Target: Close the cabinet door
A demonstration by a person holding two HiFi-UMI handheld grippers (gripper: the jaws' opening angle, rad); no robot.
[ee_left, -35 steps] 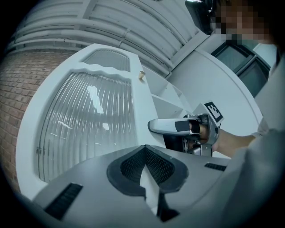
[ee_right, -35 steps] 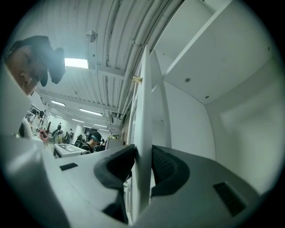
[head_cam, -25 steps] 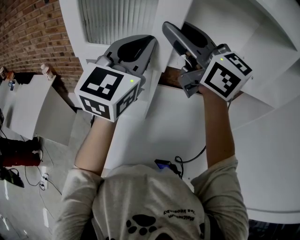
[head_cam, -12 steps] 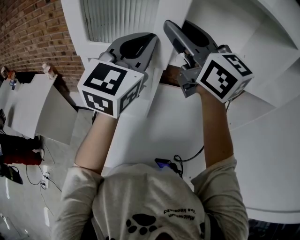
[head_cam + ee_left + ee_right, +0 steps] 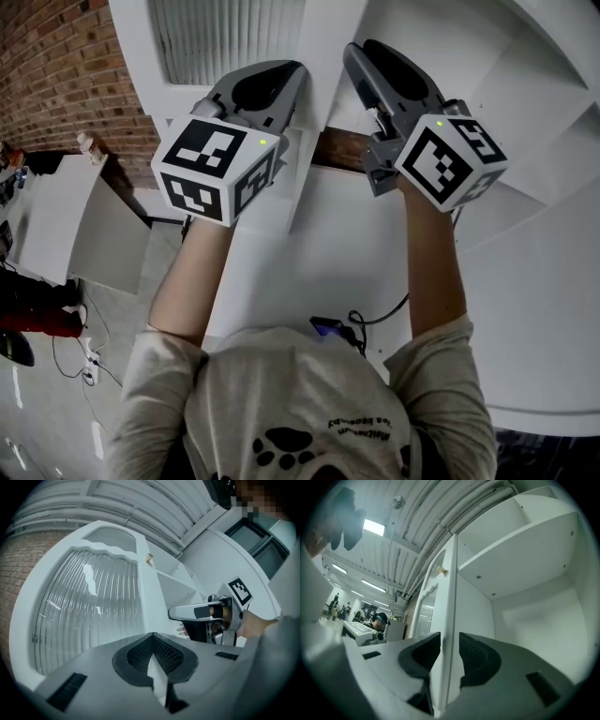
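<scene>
The white cabinet door (image 5: 323, 56) with a ribbed glass panel (image 5: 225, 37) stands ajar, edge-on between my hands. My right gripper (image 5: 361, 52) straddles the door's free edge (image 5: 447, 597), one pad on each face. Its jaws have just been closing on that edge (image 5: 449, 644). My left gripper (image 5: 292, 73) rests against the door's outer face beside the glass, and its pads (image 5: 152, 637) meet at the tips with nothing held. A small knob (image 5: 149, 558) sits high on the door. The open cabinet with its shelf (image 5: 520, 550) lies to the right.
A brick wall (image 5: 66, 66) and low white furniture (image 5: 66, 216) are at the left. A cable and a small device (image 5: 328, 328) lie below the cabinet. A person (image 5: 380, 619) sits far off in the hall.
My right gripper has shifted a little to the right and turned slightly, the door's edge still between its jaws. The left gripper has kept its place.
</scene>
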